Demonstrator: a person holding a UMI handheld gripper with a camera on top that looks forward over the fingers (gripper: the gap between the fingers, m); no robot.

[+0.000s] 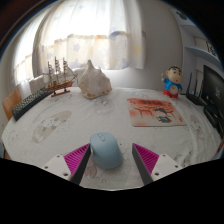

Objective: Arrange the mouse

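The hand-held gripper point(110, 166) points forward and slightly downward, its two dark fingers spread apart. Each finger carries a magenta pad point(76, 156) on its inner face, with a wide gap between them. No hand is visible.

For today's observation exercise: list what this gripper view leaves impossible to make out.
- Mouse: its near end is hidden between the gripper fingers; contact with the pads is unclear.
- Magazine: print too small to read.
- Model ship: rigging detail too small.
- Table: near edge cut off.
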